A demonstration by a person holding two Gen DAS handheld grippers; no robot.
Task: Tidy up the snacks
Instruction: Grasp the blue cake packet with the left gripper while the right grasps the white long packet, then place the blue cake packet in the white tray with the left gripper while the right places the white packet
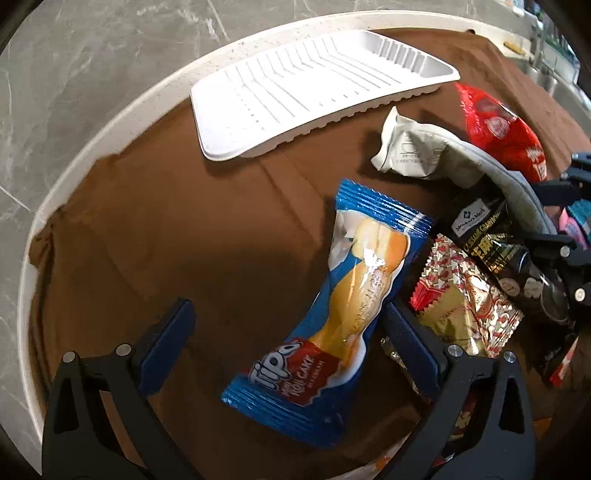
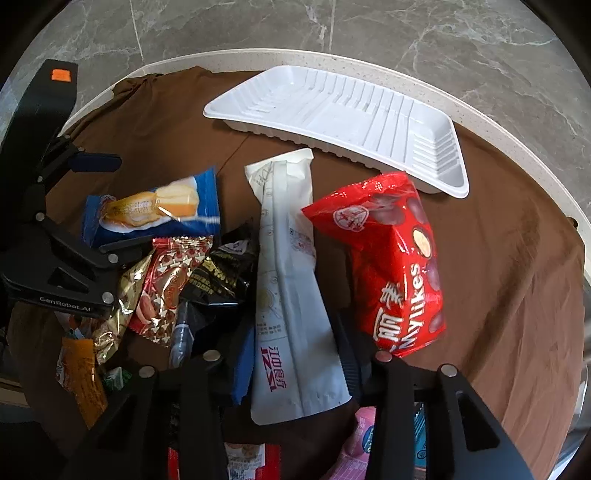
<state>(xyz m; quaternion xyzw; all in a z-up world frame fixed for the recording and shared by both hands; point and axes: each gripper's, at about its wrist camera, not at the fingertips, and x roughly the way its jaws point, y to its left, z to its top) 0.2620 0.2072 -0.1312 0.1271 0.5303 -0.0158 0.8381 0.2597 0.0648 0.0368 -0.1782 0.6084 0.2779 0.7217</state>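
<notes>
Ribbed white plastic tray (image 2: 369, 122), glossy wrappers

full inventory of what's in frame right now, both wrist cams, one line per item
tray: 1, white ribbed plastic, empty, far side of the cloth
Tipo roll cake pack: 1, blue, between the left gripper's open fingers
long pouch: 1, white, between the right gripper's fingers
Mylikes bag: 1, red, right of the white pouch
Member's Mark pack: 1, black and gold, in the pile
patterned packs: about 2, red and gold, in the pile
orange pack: 1, near edge, partly hidden
cloth: 1, brown, covers the table
table: 1, round, cream rim
floor: grey marble tiles
left gripper: black, blue pads, open
right gripper: black, closed on the white pouch
</notes>
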